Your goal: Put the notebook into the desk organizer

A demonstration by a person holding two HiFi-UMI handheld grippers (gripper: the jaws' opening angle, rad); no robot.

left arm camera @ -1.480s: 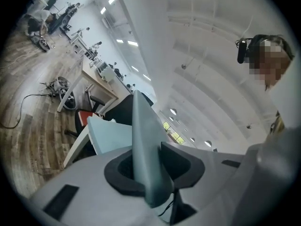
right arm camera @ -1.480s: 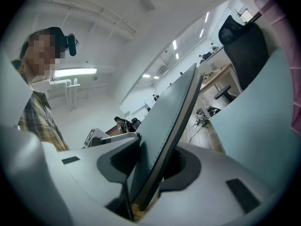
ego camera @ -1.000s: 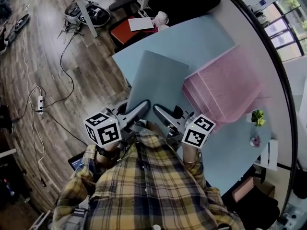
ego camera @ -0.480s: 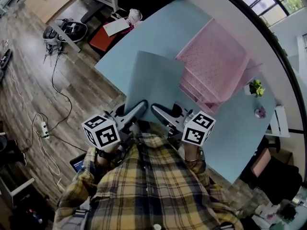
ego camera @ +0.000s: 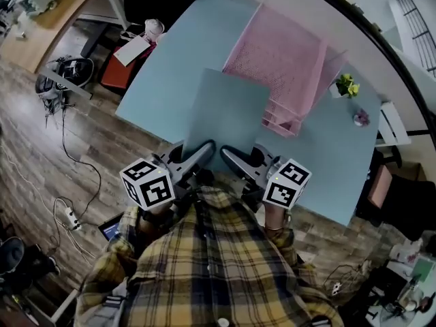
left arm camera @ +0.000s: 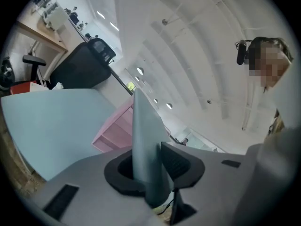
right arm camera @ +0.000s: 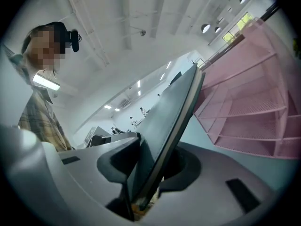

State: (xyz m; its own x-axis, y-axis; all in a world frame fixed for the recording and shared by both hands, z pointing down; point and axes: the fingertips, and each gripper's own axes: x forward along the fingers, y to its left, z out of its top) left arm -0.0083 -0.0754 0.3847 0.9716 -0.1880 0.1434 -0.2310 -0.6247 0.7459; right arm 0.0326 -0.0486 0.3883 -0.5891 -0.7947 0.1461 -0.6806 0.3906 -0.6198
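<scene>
I hold a grey-blue notebook by its near edge, above the light blue table. My left gripper is shut on its near left corner, my right gripper on the near edge beside it. In the left gripper view the notebook stands edge-on between the jaws of the left gripper. In the right gripper view the notebook runs slanting out of the right gripper. The pink mesh desk organizer stands on the table just right of the notebook, and its shelves face me.
A small potted plant and a small purple object sit on the table right of the organizer. Left of the table lie wooden floor with cables, a chair and a power strip.
Over the earlier frames the table and organizer have slid up and left in the head view. The notebook stays in both grippers, its far edge now beside the organizer's front.
</scene>
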